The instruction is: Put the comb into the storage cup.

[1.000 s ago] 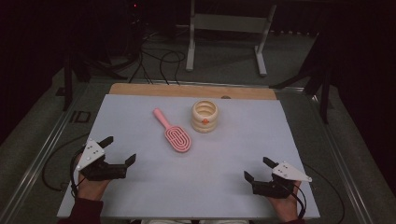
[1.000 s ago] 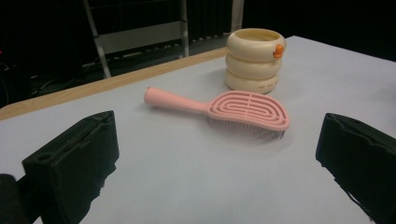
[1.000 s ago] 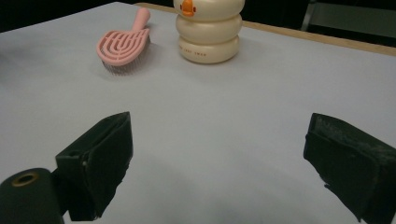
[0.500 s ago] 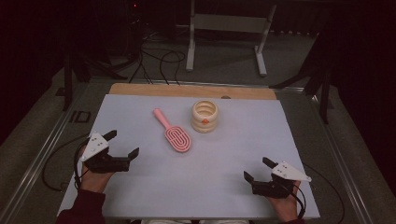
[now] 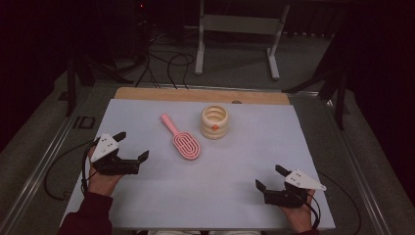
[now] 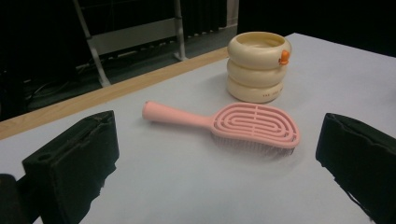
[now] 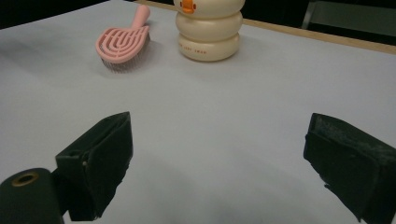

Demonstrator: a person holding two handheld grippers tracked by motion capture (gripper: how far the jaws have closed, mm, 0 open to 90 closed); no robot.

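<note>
Since the earlier frames, the left gripper [image 5: 132, 146] had travelled up the table toward the pink hairbrush [image 5: 182, 140], while the right gripper [image 5: 268, 178] had kept its place near the front edge of the pale table [image 5: 235, 166]. Seen from the high view, the left gripper sat just to the left of the hairbrush, apart from it, with its jaws spread wide and nothing between them. In the left gripper view the hairbrush [image 6: 233, 124] lay flat between the two black jaws but beyond them, bristles down, its handle pointing away from the cream ring-stacked container [image 6: 258, 66]. That container (it carried a small orange duck-bill mark near its rim) stood upright just behind and to the right of the hairbrush's head, close to it but not touching. The right gripper was well apart from the hairbrush, toward the near right of it, its jaws also spread and empty. In the right gripper view the hairbrush [image 7: 123, 41] and the container [image 7: 209, 29] sat side by side far ahead.
</note>
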